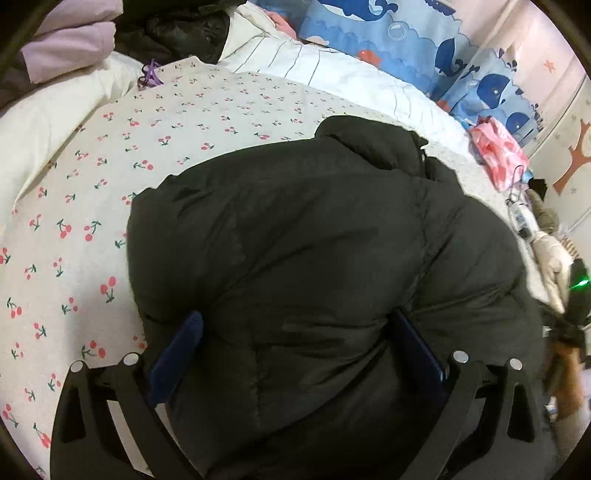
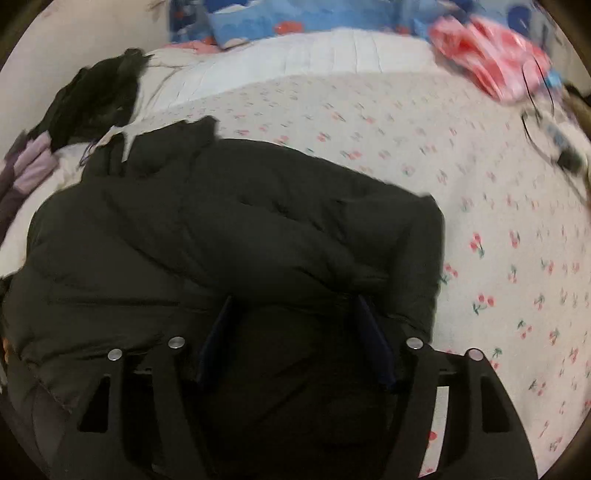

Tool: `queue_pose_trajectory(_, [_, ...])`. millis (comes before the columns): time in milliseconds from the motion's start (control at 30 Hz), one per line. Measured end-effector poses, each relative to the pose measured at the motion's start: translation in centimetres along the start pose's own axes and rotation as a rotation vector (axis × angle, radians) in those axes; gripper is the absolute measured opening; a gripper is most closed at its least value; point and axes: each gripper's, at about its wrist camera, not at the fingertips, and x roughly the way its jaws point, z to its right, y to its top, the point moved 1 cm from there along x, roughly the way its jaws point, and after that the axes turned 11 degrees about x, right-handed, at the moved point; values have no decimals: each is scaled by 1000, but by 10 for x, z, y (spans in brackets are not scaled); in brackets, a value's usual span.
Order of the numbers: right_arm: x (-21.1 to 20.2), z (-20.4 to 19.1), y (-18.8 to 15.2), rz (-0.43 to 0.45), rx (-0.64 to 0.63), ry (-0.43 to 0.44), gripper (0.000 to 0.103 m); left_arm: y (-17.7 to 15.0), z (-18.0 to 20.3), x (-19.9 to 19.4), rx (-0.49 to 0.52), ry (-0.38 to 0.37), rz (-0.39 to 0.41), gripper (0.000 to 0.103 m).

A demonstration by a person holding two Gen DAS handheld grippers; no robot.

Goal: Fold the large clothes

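Observation:
A black puffer jacket (image 1: 295,236) lies bunched on a bed with a white cherry-print sheet (image 1: 92,184). My left gripper (image 1: 295,325) is open, its blue fingers (image 1: 184,332) wide apart and pressed against the jacket's near edge, with padded fabric bulging between them. In the right wrist view the same jacket (image 2: 240,229) fills the lower left. My right gripper (image 2: 295,310) is open too, its fingers (image 2: 365,325) set around a fold of the jacket's near edge. The right wrist view is blurred by motion.
A lilac garment (image 1: 70,40) and a dark garment (image 1: 177,33) are piled at the bed's far left. A striped white duvet (image 1: 332,70) and whale-print blue pillows (image 1: 406,33) lie at the back. A pink plastic bag (image 2: 491,62) and a cabled device (image 2: 561,151) sit at the right.

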Motion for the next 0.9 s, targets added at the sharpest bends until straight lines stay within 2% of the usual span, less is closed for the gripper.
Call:
queue_pose_trajectory(33, [-11, 8, 3, -8, 68, 25, 63, -1, -3, -7, -21, -19, -18, 96])
queue_pose_trajectory(67, [-29, 16, 2, 5, 121, 105, 64, -4, -7, -17, -44, -53, -26, 96])
queue_pose_trajectory(100, [-45, 18, -3, 11, 136, 145, 66, -11, -12, -33, -69, -104, -19, 96])
queue_pose_trajectory(167, [-84, 34, -18, 13, 130, 184, 76, -31, -24, -70, -93, -185, -14, 96])
queue_pose_trajectory(200, [-106, 47, -32, 12, 130, 199, 88, -44, -29, -88, -98, -211, -18, 96])
queue_pose_trajectory(233, [-121, 60, -45, 5, 138, 220, 92, -58, -35, -104, -102, -228, -27, 96])
queue_pose_trajectory(367, [-164, 117, -111, -110, 287, 385, 94, -138, -54, -160, -117, -321, -106, 96])
queue_pose_trajectory(467, [-179, 135, -164, -194, 355, 449, 94, -190, -52, -170, -150, -406, -196, 96])
queue_pose_trajectory(533, [-183, 136, -187, -234, 399, 539, 94, -213, -43, -174, -148, -464, -213, 96])
queue_pose_trajectory(600, [-183, 133, -202, -260, 426, 572, 95, -233, -28, -179, -141, -534, -206, 96])
queue_pose_trajectory(733, [-190, 108, -232, -303, 379, 623, 96, -255, -7, -205, -60, -502, -145, 96])
queue_pose_trajectory(800, [-190, 100, -244, -323, 359, 615, 96, -257, -8, -217, -55, -480, -123, 96])
queue_pose_trajectory(833, [-188, 97, -246, -332, 357, 620, 96, -257, -7, -222, -57, -494, -118, 96])
queue_pose_trajectory(900, [-186, 92, -248, -340, 357, 654, 95, -259, -2, -229, -69, -590, -109, 96])
